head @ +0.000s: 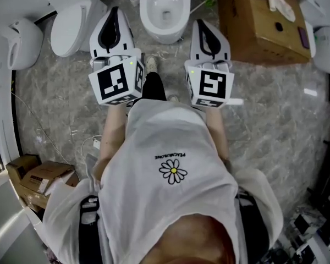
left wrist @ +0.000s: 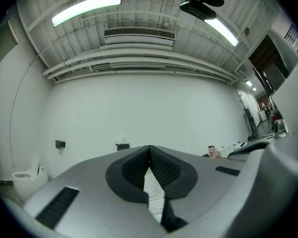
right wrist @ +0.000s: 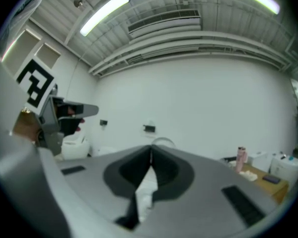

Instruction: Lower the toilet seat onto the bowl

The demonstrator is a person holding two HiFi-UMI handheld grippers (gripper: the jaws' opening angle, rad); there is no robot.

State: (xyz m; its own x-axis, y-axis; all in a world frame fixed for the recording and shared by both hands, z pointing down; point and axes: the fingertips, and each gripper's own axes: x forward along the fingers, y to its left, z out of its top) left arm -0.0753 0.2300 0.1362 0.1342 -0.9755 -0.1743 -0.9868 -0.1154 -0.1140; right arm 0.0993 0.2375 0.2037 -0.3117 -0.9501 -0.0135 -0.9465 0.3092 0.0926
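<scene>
The toilet (head: 165,15) is cut off by the head view's top edge.

The toilet (head: 165,10) was white, and so was the second toilet (head: 71,21). The floor (head: 55,109) was grey stone with pale marbled veins. The box (head: 261,26) was plain brown. The left gripper (head: 114,11) and right gripper (head: 200,23) had pale grey shells with black pads, and their cubes (head: 116,81) bore black-and-white square markers. The shirt (head: 170,142) was white with a daisy (head: 173,172), white-petalled and yellow-centred. The wall (left wrist: 149,103) was white.
</scene>
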